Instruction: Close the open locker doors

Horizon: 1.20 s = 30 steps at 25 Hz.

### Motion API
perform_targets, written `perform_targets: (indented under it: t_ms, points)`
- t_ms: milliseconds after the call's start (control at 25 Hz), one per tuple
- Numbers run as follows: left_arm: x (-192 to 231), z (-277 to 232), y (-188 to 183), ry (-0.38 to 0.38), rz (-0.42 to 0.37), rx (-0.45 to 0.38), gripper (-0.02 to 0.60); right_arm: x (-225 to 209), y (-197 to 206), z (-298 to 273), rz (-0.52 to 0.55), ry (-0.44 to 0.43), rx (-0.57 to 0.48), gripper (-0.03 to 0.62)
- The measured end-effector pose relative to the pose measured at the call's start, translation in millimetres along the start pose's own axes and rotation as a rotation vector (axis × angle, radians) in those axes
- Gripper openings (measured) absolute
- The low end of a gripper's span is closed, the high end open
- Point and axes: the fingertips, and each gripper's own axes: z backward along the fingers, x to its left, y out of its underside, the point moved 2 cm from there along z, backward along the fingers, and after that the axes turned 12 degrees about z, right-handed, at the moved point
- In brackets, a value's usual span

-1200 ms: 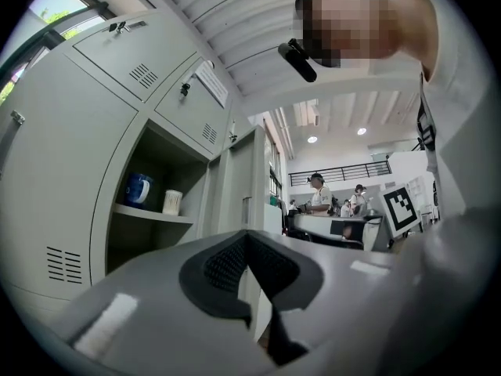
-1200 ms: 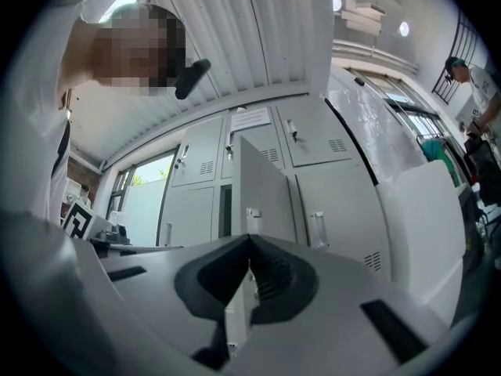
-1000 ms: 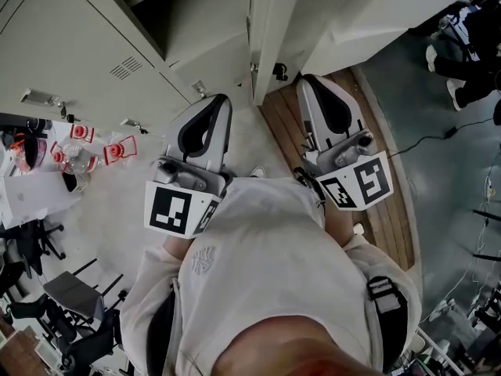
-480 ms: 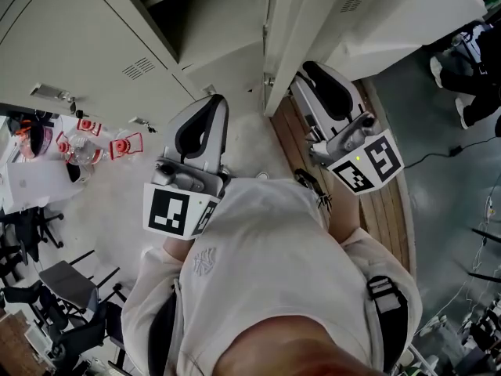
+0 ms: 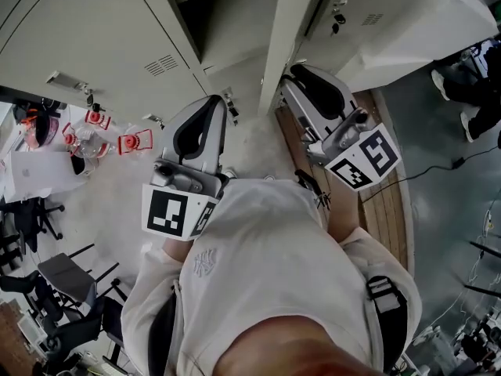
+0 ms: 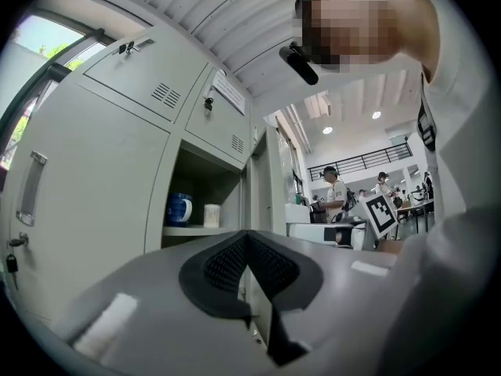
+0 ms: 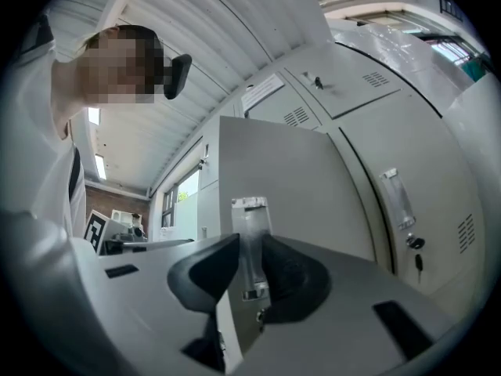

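My right tongs (image 7: 249, 249) are drawn narrow onto the free edge of the open door (image 7: 305, 178). The edge runs down between the pads, and the door's metal handle (image 7: 251, 222) shows just above them. From my head the door stands swung well out from its locker (image 6: 205, 171), nearly edge-on, with the right tongs meeting it on the side of the wooden floor strip (image 5: 383, 210). My left tongs (image 6: 247, 240) are pressed together with nothing in them, apart from the door and pointing into the open locker. Inside, a blue mug (image 6: 178, 208) and a white cup (image 6: 211, 215) stand side by side on a shelf (image 6: 196, 230).
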Motion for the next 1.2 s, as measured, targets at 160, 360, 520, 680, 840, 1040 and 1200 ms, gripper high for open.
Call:
perform_targets:
  t_ms: [160,360,520,680,840,1040,1200]
  points:
    - [25.9,16.3,-10.7,-0.051,-0.013,-0.013,0.005,10.0,4.5,-34.1,0.019,-0.036,0.001,0.074]
    - [52.5,36.5,-20.0,-0.099,-0.020,-0.026,0.005,19.5,4.5,-73.4,0.053,-0.063,-0.005,0.071]
    - [68.9,50.8,-26.2,-0.129,-0.022,-0.034,0.005,21.0,8.1,-98.4,0.113,-0.044,0.022,0.054]
    - [80.9,61.8,-31.3,-0.148,-0.019,-0.044,0.005,19.9,11.7,-122.5,0.152,-0.024,0.036,0.042]
    - [92.0,67.6,-33.4,-0.157,-0.016,-0.046,0.005,13.7,17.8,-147.8,0.191,0.007,0.051,0.035]
    - [104.3,72.8,-35.7,-0.166,-0.010,-0.046,0.005,3.6,24.6,-175.1,0.221,0.054,0.069,0.032]
    - [114.4,74.4,-35.8,-0.172,-0.005,-0.047,0.005,-5.3,29.2,-192.4,0.222,0.084,0.075,0.029]
